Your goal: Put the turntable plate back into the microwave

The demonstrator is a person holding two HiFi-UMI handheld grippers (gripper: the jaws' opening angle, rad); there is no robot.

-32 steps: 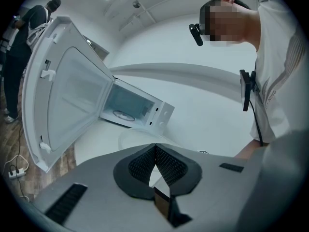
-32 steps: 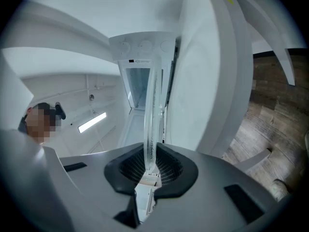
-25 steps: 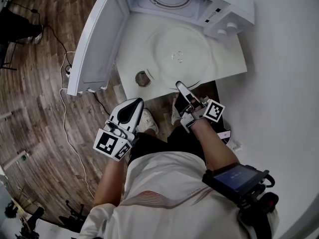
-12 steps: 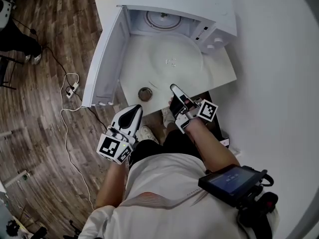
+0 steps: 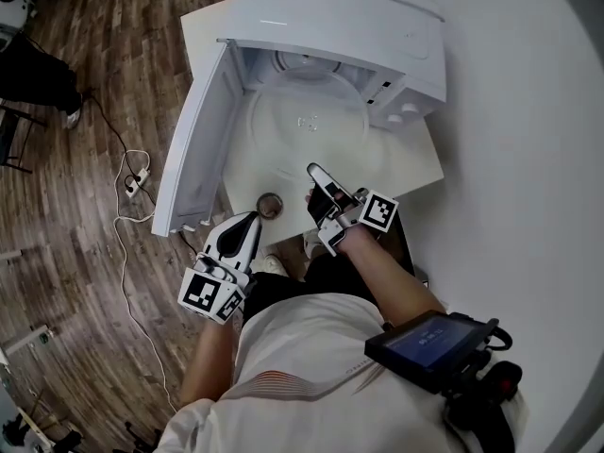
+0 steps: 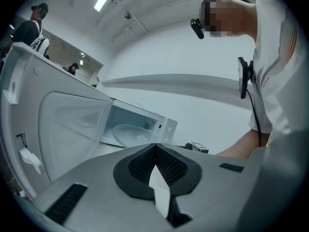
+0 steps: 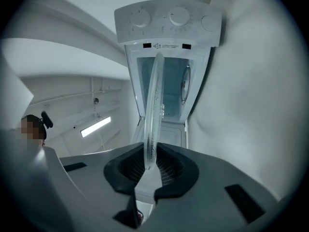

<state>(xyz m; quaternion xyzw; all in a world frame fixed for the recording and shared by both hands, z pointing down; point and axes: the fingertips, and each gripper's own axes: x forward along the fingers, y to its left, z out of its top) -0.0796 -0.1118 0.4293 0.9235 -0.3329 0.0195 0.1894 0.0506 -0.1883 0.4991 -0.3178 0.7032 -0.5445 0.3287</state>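
The turntable plate (image 5: 307, 121) is a clear glass disc with a thick rounded rim and small moulded marks at its centre. You can see the white table (image 5: 420, 163) straight through it. It hangs roughly level over the far part of the table, its far edge at the mouth of the open microwave (image 5: 377, 17), beside the door (image 5: 193, 149) swung out at the table's left edge.

The right gripper (image 5: 316, 179) is clamped on the plate's near rim, which runs edge-on between its pads. I'd judge the glass stiff, slick, fairly heavy and breakable. With only 1 hold at the rim it wants to droop or twist, so the rim should sit deep in the pads.

The left gripper (image 5: 247, 223) hangs off the table's near edge, jaws closed on nothing, near a small round piece (image 5: 270, 203).
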